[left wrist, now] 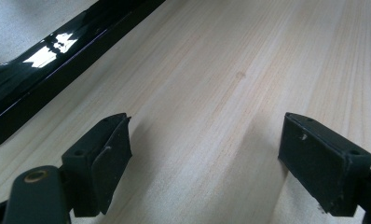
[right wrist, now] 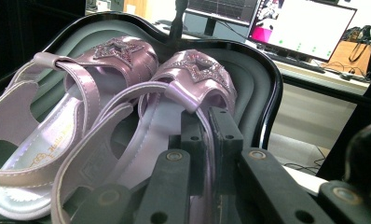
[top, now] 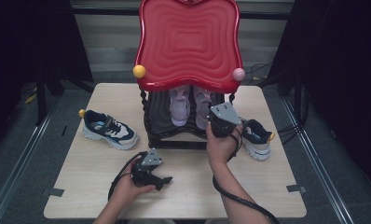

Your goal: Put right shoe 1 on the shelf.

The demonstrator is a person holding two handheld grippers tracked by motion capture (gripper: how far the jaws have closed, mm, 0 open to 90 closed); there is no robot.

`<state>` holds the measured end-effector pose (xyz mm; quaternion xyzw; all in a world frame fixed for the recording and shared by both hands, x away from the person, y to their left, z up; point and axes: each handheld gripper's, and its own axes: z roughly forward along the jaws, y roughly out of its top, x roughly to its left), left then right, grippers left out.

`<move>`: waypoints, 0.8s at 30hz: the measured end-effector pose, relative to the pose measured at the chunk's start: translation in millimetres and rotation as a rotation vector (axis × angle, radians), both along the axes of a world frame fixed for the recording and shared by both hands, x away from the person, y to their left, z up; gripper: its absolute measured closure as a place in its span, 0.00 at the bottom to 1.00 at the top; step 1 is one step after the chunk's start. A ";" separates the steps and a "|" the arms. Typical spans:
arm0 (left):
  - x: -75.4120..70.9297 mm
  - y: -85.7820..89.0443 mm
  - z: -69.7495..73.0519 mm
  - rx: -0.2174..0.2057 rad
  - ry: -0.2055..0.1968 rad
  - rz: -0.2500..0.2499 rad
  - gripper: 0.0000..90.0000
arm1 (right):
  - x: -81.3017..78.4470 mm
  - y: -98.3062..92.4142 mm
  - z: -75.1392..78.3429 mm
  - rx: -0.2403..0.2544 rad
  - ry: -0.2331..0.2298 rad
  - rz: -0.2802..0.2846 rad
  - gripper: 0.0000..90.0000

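Note:
Two pink star-trimmed sandals stand side by side on the black lower shelf (top: pixel 159 116) of a stand: the left sandal (top: pixel 180 105) (right wrist: pixel 58 116) and the right sandal (top: pixel 203 106) (right wrist: pixel 193 77). My right gripper (top: pixel 211 125) (right wrist: pixel 207 130) reaches into the shelf from the front. Its jaws are shut on the side strap of the right sandal. My left gripper (top: pixel 161 180) (left wrist: pixel 204 149) hovers low over the wooden table (left wrist: pixel 221 70), open, with bare wood between its jaws. The glossy black foot of the stand (left wrist: pixel 58 60) lies just beyond it.
A red wavy top tray (top: pixel 188 42) overhangs the shelf, with a yellow ball and a pink ball at its front corners. A navy and white sneaker (top: pixel 109 129) lies on the table (top: pixel 188 191) at the left. Its mate (top: pixel 257 137) sits right of the stand. Monitors (right wrist: pixel 309 23) show behind.

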<state>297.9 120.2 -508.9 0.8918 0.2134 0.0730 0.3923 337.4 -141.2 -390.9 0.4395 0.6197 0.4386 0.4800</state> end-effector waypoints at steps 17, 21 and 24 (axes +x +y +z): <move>0.0 -0.1 -0.2 -0.003 0.000 -0.001 0.18 | 12.4 15.2 -6.1 -0.043 -0.009 -0.043 0.94; 0.1 -0.2 -0.3 -0.005 -0.001 -0.002 0.18 | 15.1 16.5 -8.1 -0.047 -0.008 -0.049 0.94; 0.1 -0.2 -0.3 -0.004 0.000 -0.003 0.18 | 17.2 17.8 -10.2 -0.055 -0.002 -0.049 0.94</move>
